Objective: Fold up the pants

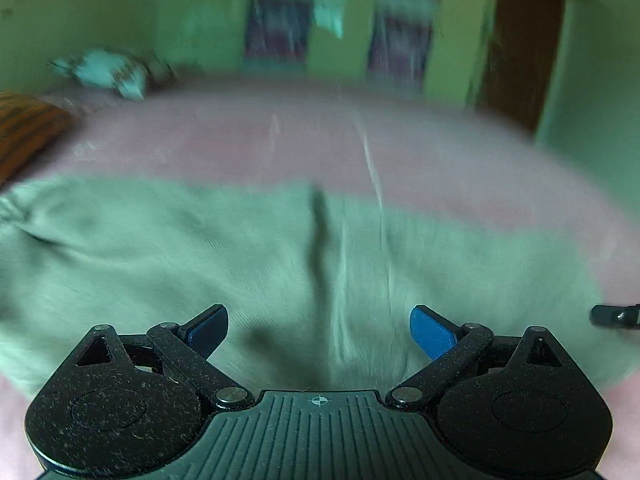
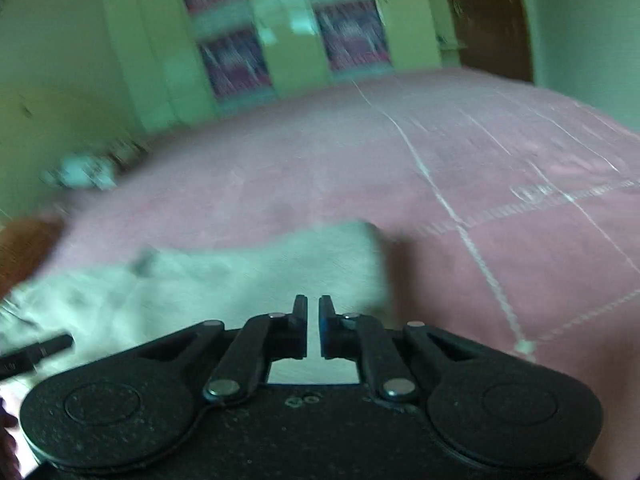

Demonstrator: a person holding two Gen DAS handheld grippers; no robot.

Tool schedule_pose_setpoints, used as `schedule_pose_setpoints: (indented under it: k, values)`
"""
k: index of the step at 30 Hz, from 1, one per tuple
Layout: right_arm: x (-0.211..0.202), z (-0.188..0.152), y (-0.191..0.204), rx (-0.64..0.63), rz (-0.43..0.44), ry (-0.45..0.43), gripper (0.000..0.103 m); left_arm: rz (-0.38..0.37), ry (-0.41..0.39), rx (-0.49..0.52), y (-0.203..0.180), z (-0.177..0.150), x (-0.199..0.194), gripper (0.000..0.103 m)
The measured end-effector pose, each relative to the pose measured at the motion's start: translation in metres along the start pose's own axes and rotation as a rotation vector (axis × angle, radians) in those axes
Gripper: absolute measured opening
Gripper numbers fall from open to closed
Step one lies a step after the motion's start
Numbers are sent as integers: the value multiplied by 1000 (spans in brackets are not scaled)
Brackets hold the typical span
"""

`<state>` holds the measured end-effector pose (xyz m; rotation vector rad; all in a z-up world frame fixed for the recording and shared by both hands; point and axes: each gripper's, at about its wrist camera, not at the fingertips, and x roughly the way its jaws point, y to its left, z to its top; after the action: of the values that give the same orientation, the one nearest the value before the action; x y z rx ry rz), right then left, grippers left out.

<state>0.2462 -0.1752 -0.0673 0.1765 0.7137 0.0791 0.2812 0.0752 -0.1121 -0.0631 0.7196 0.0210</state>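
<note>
The pale green pants (image 1: 200, 260) lie spread flat on the pink bedsheet (image 1: 280, 140), blurred by motion. My left gripper (image 1: 319, 314) hovers over their near part, open wide, with nothing between its blue pads (image 1: 432, 332). A dark tip of the right gripper (image 1: 616, 316) shows at the right edge. In the right wrist view the pants (image 2: 240, 272) end just ahead, near the bare pink sheet (image 2: 480, 260). My right gripper (image 2: 313, 304) is shut over that end, with only a thin slit between its fingers and no cloth seen in them. The left gripper's edge (image 2: 40, 352) pokes in at the left.
A patterned pillow (image 1: 104, 72) and an orange-brown cushion (image 1: 24, 128) lie at the bed's far left. Green walls with dark patterned curtains (image 1: 276, 20) stand behind the bed, and a brown door (image 1: 516, 48) at the far right. Pink sheet stretches beyond and right of the pants.
</note>
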Motion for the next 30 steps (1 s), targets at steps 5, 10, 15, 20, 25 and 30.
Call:
schedule_pose_setpoints:
  k: [5, 10, 15, 20, 25, 30]
  values:
    - [-1, 6, -16, -14, 55, -41, 0, 38, -77, 5, 2, 21, -9, 101]
    - [30, 43, -20, 7, 84, -67, 0, 10, -47, 12, -9, 67, 28, 101]
    - [81, 52, -18, -32, 46, 20, 0, 1, 32, -11, -3, 60, 68, 103]
    - [50, 59, -32, 16, 108, -71, 6, 39, 4, -12, 9, 49, 48, 103]
    - [41, 15, -39, -30, 85, 29, 4, 38, 13, -66, 33, 46, 46, 103]
    - [-26, -12, -60, 117, 165, -134, 9, 68, -78, -97, 66, 12, -11, 103]
